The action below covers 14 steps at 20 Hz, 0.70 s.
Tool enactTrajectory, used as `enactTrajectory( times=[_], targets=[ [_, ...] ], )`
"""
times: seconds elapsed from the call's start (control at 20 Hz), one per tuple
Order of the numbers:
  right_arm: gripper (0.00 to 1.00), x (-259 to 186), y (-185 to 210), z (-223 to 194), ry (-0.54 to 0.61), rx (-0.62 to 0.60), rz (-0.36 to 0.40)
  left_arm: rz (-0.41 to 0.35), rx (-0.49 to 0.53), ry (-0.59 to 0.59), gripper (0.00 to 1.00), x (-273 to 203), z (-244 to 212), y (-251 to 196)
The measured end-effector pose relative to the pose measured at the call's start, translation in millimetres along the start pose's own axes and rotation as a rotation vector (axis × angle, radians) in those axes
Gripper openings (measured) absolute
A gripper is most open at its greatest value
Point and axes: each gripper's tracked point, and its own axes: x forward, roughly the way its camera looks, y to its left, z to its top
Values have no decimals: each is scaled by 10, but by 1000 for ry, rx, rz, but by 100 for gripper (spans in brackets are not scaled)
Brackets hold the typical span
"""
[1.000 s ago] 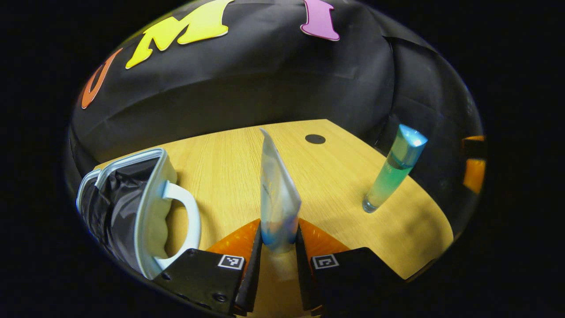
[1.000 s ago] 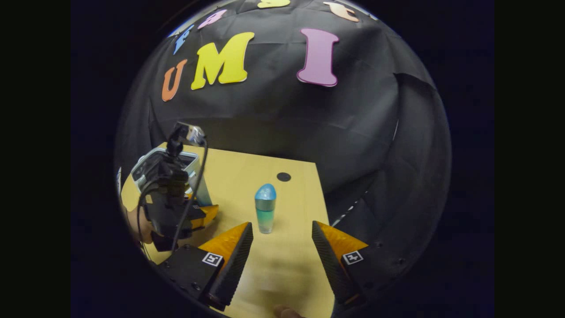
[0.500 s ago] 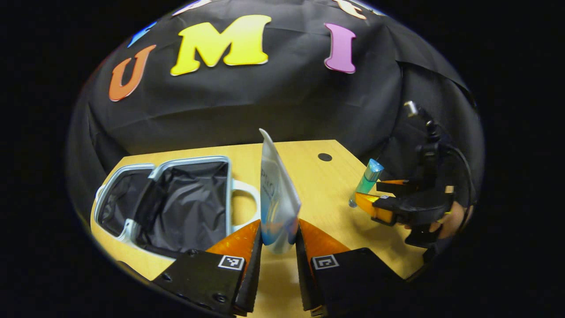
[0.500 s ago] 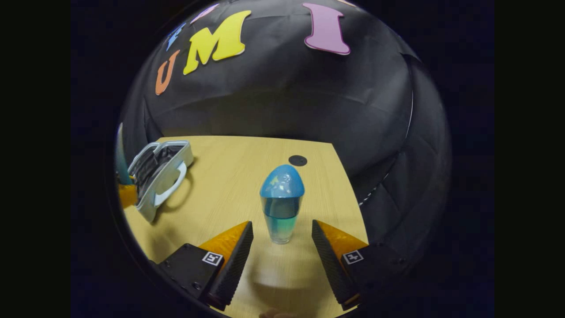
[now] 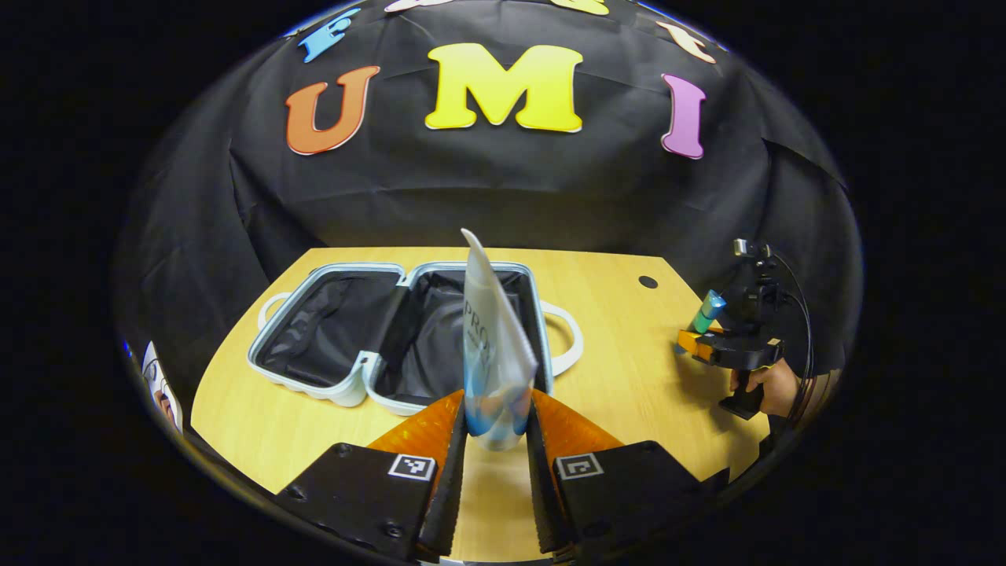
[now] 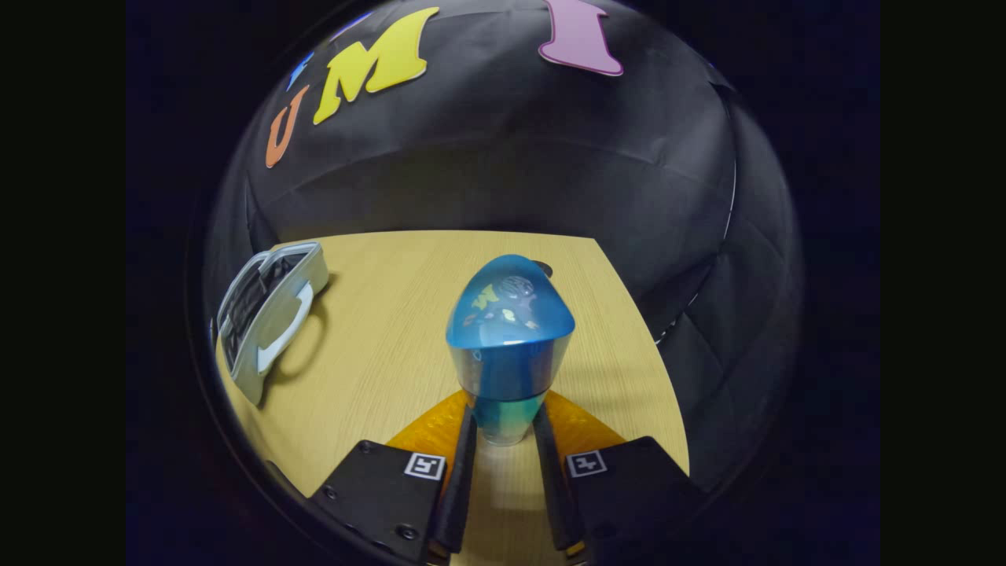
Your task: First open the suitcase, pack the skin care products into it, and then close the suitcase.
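Left gripper view
- Left gripper (image 5: 497, 440), bottom centre of frame: jaws narrow, both fingers pressed on the lower end of a flat white-and-blue tube (image 5: 493, 346) – held upright, crimped tip reaching up to mid-frame.
- Suitcase (image 5: 409, 330), pale blue shell with dark lining, centre-left on the wooden table (image 5: 629, 369): lay open, both halves flat and side by side, a handle (image 5: 567, 339) on its right edge and another on its far left. Seen directly behind the held tube.
- Right gripper (image 5: 702, 339), right of frame near the table's right edge: carried in a hand (image 5: 774, 387), closed around a small blue-capped bottle (image 5: 709, 308) standing tilted in the picture. Well apart from the suitcase.
- Small dark round hole (image 5: 648, 281) in the tabletop, upper right of the table.

Right gripper view
- Right gripper (image 6: 504, 452), bottom centre: jaws narrow, both fingers against the clear greenish base of the bottle (image 6: 509, 346) – blue rounded cap uppermost, bulking large in the centre of frame. Whether the base touched the table: cannot tell.
- Suitcase (image 6: 267, 314), left edge of frame, seen edge-on with the white handle (image 6: 283, 326) facing right; open, dark lining just visible.
- Table (image 6: 385, 346) across the middle; black cloth wall above.
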Motion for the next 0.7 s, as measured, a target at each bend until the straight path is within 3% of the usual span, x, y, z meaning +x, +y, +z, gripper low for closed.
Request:
enactTrajectory(
  times=[0.3, 0.5, 0.7],
  targets=[
    [39, -544, 201, 25, -6, 5, -7, 9, 14, -19, 42, 205, 203, 488],
    [39, -1220, 498, 162, -34, -1, 18, -41, -14, -22, 42, 263, 265, 583],
    [39, -1856, 854, 289, -46, 50, 41, -92, -20, 26, 42, 635, 220, 656]
  ],
)
